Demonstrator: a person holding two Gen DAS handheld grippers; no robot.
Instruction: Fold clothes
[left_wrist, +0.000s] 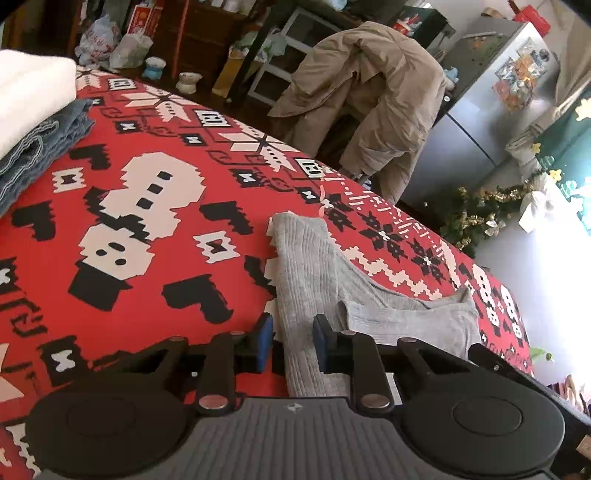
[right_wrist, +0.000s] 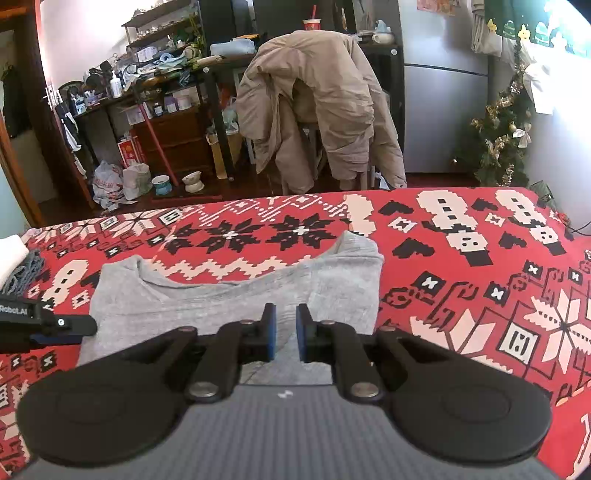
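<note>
While your two grippers hang low over the red patterned cloth (right_wrist: 461, 295) on the counter, little crowds them: beyond your left fingers and off to their left lies a folded blue denim piece (left_wrist: 40, 147) with a white folded item (left_wrist: 29, 92) on top of it, both well apart from the grey ribbed garment (right_wrist: 236, 299). Past the far edge of the counter stands a chair draped with a tan coat (right_wrist: 317, 107), with a grey refrigerator (right_wrist: 443, 110) and a small decorated tree (right_wrist: 502, 147) to the right of your right fingers, none of it in the way. The grey garment lies flat on the cloth with its scooped neckline facing away from you and its two shoulder straps pointing toward the far edge; its long axis runs crosswise to your right fingers. Your left gripper (left_wrist: 292, 341) has its blue pads apart, with a strip of the grey fabric running up between them, and the pads do not press on it. Your right gripper (right_wrist: 285, 332) has its fingers a little apart too, a narrow gap showing grey fabric beneath, with nothing clamped. From the right wrist view your left gripper shows at the garment's left edge. Two small pet bowls (right_wrist: 177, 182) sit on the floor beyond; what they hold you cannot tell.
</note>
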